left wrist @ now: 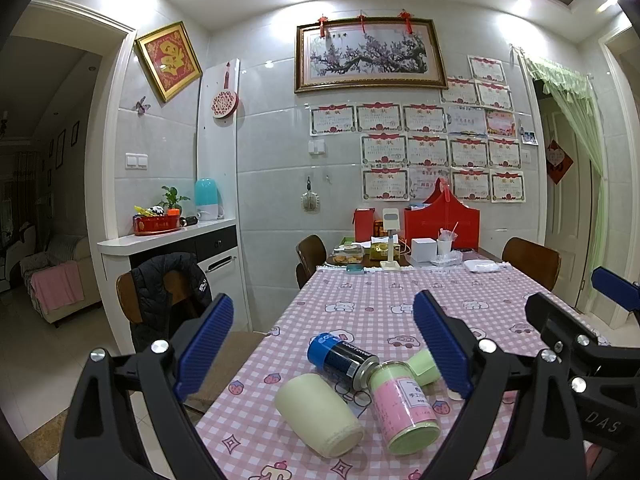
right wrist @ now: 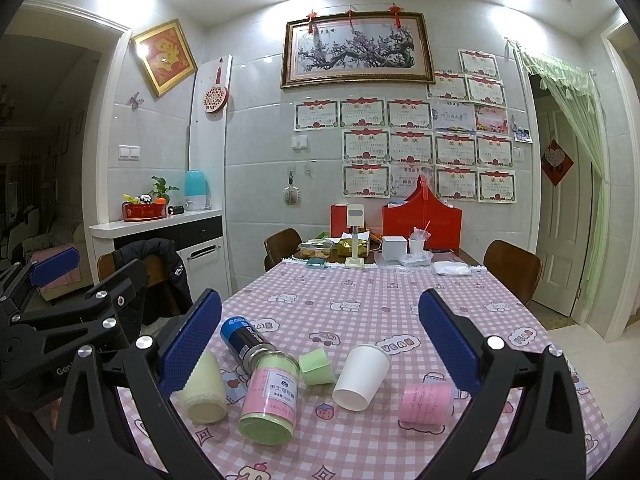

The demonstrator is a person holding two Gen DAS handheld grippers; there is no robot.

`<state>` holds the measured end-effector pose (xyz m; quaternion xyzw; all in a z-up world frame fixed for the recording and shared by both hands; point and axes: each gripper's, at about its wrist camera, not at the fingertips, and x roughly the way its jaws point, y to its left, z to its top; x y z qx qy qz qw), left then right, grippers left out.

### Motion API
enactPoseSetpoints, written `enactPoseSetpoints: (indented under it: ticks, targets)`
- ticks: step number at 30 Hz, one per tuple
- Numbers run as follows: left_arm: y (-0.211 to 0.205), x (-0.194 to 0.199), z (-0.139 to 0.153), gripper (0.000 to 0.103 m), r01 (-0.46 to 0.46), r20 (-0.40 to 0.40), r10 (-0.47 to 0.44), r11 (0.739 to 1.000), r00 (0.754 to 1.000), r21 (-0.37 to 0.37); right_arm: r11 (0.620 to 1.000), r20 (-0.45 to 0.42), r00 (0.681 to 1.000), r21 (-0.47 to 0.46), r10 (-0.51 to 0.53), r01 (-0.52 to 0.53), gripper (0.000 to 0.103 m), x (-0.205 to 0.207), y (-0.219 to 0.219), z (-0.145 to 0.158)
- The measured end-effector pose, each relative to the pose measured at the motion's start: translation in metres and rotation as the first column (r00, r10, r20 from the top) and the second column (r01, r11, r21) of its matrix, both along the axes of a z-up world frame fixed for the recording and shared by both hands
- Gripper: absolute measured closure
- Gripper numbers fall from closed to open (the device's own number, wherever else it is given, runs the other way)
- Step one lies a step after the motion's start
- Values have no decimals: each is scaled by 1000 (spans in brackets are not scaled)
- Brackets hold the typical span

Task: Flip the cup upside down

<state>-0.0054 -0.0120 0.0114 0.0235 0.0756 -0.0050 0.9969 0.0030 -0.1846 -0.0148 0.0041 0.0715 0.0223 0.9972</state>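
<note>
A white paper cup (right wrist: pixel 362 377) lies on its side on the pink checked tablecloth (right wrist: pixel 360 300), mouth toward me, between the fingers of my right gripper (right wrist: pixel 320 344). That gripper is open and empty, held above the near table edge. My left gripper (left wrist: pixel 324 344) is open and empty too, over the table's near left corner. A cream cup (left wrist: pixel 319 414) lies on its side below it and also shows in the right wrist view (right wrist: pixel 204 390). The white paper cup is hidden in the left wrist view.
A blue can (right wrist: pixel 245 340), a pink-and-green jar (right wrist: pixel 272 398), a small green cup (right wrist: pixel 317 366) and a pink cup (right wrist: pixel 426 404) lie around the paper cup. Boxes, a red bag (right wrist: pixel 422 222) and a lamp crowd the far end. Chairs stand at both sides.
</note>
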Motion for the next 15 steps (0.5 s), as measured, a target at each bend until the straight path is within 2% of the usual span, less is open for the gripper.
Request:
enactPoseSetpoints:
  ticks: [15]
  targets:
    - [6,11,-10,13,4,-23,-4,1000,1000,5,1000,-19,1000,6,2,-2,8,7,1,-8]
